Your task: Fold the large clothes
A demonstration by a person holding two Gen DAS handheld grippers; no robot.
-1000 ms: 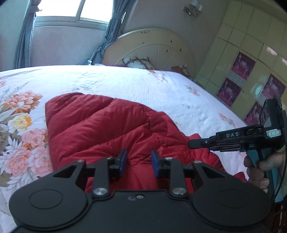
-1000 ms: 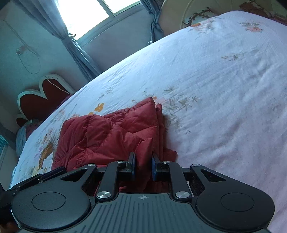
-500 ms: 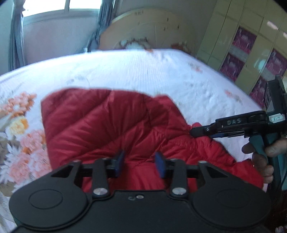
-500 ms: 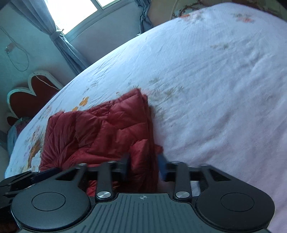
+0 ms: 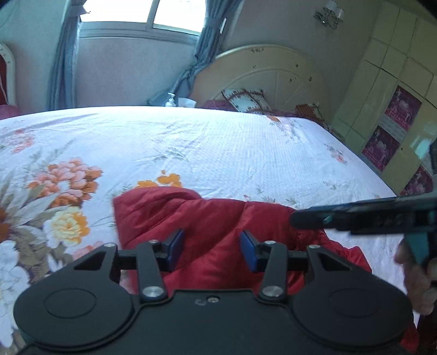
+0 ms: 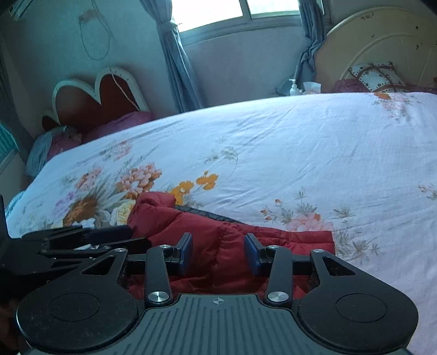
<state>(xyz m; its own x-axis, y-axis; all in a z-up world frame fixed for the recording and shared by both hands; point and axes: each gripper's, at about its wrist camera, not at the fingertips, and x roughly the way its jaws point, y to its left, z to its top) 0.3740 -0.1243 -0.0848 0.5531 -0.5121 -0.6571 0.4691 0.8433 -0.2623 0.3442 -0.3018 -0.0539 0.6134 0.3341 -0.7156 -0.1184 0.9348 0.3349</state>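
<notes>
1. Two tools in view, one per hand, both pointing down over the near edge of a bed (image 5: 232,142) covered in a white floral sheet.
2. Left tool (image 5: 211,250): blue pads stand moderately apart; jaws have just been closing a little. Nothing is pinched between the pads, and the red fabric shows through the gap behind them.
3. Right tool (image 6: 218,254): pads likewise moderately apart, jaws have just been closing from a wider gape. No cloth is gripped; red fabric is visible behind the gap.
4. Red quilted jacket (image 5: 207,218) lies bunched on the sheet at the near edge of the bed, beside the large flower print on its left (a dark lining strip shows along its far edge in the right wrist view).
5. In the left wrist view the right tool enters from the right as a dark bar, its tip over the jacket's right part; contact cannot be judged. The hand (image 5: 415,275) holding it is blurred at the right border.
6. In the right wrist view the left tool shows at the left, near the jacket's left end.
7. Far end: cream rounded headboard (image 5: 262,73) with a patterned pillow (image 5: 245,99) against it; window (image 5: 142,13) with grey curtains at the far left.
</notes>
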